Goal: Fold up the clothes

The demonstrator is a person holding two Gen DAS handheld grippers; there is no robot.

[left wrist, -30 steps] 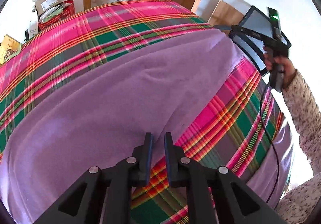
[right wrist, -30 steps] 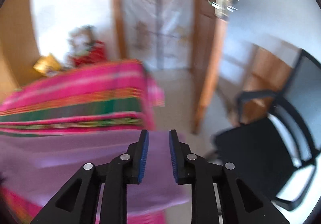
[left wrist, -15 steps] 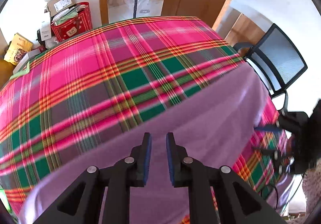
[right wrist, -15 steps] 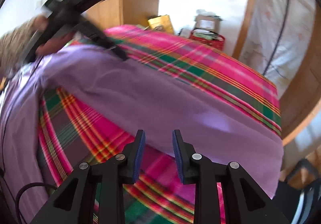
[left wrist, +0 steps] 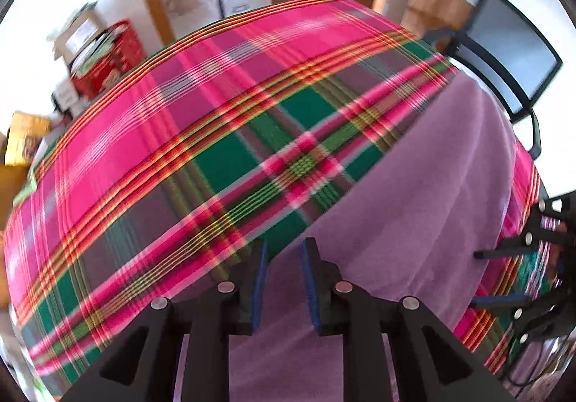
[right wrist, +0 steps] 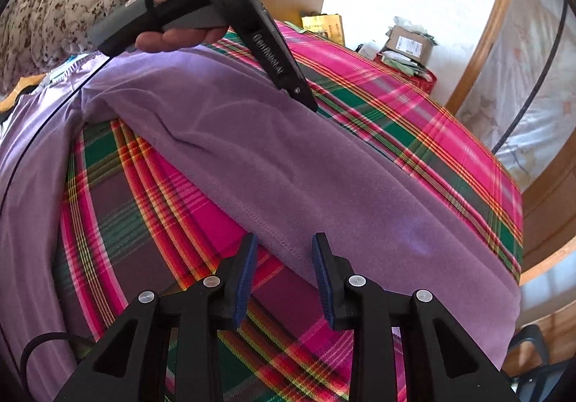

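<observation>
Hovering over the far edge of the purple garment (left wrist: 414,193), the left hand-held gripper (left wrist: 282,279) has swung across the plaid-covered bench (left wrist: 172,135); its jaws have just been opening and stand apart, empty. In the right wrist view, the right hand-held gripper (right wrist: 284,276) has rolled round to the stitched hem, jaws apart after widening, pressing on nothing. Both seem poised to pinch for a fold.

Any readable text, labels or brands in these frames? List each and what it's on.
"GenRobot.AI", as best it reads: white lettering on the left gripper body, right wrist view.
Print on top of its handle: too blurred.
Label on the cardboard box: too small.
Yellow package: print unreadable.
Left wrist view: nothing legible.
</observation>
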